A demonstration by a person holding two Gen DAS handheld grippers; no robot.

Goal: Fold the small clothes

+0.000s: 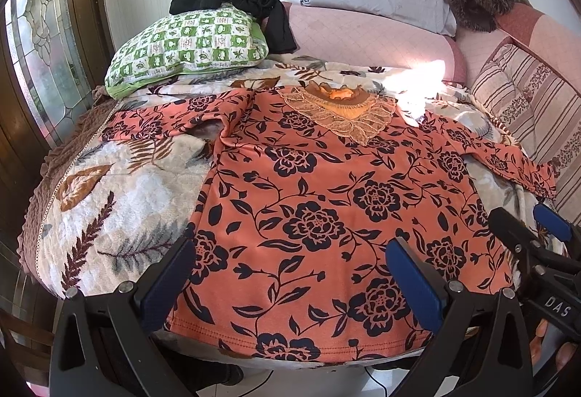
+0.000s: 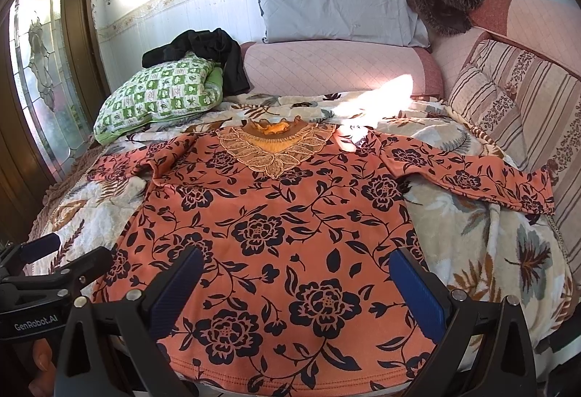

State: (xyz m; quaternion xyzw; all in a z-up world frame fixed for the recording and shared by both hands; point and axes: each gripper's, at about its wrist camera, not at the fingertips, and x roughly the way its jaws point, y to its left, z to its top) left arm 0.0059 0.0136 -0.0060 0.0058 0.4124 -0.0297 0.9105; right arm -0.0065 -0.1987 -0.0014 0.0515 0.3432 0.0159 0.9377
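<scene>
We have the orange flowered top (image 1: 326,201) lying flat and face up on the leaf-patterned blanket (image 1: 109,201), its lace collar (image 1: 337,114) away from us, its hem at the near edge of the bed, and both sleeves spread out to the sides. No fold looks started yet, so we judge the step in hand to be the first one: bringing a sleeve and side edge in over the body. To do it well we should pinch only the top's fabric, not the blanket under it, take the sleeve near the shoulder as well as the cuff so it travels straight, and lay it down smooth before letting go. The left sleeve (image 1: 156,121) is rumpled near the armpit and wants flattening first. Our left gripper (image 1: 290,273) hangs over the hem with its jaws spread wide, holding nothing. Our right gripper (image 2: 297,281) is likewise wide apart and empty above the lower part of the top; whether either touches the cloth we cannot tell.
</scene>
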